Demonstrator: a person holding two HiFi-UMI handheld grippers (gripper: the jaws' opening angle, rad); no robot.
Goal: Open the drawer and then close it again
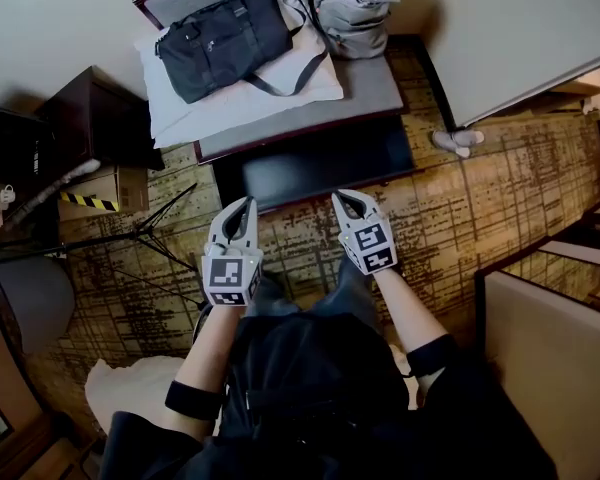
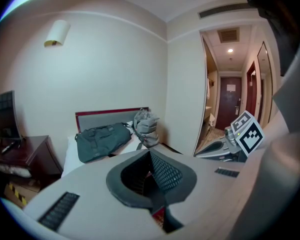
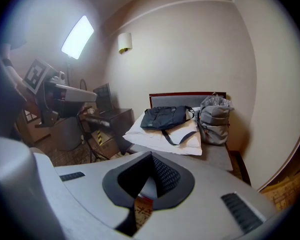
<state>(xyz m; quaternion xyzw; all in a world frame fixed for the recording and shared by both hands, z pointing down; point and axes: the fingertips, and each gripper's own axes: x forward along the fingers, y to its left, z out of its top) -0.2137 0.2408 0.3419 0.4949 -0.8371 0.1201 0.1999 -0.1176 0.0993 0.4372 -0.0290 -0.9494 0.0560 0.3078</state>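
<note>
Your left grey two-jaw gripper [image 1: 244,208] and right grey two-jaw gripper [image 1: 346,200] both have their jaws pressed together with nothing between them. They are side by side above the brown patterned carpet [image 1: 460,208]. At 12 o'clock, just ahead of both tips, a dark glossy rectangular panel [image 1: 320,168] sits at the foot of the grey-topped bed [image 1: 375,86]; I cannot tell whether it is the drawer front. A dark wooden bedside cabinet [image 1: 92,118] stands at 10 o'clock. Farther off, a navy fabric duffel bag [image 1: 225,40] rests on a white pillow [image 1: 280,93].

Open carpet [image 1: 460,218] ahead, tripod legs [image 1: 130,236] at left, bed [image 1: 378,86] blocking beyond
</note>
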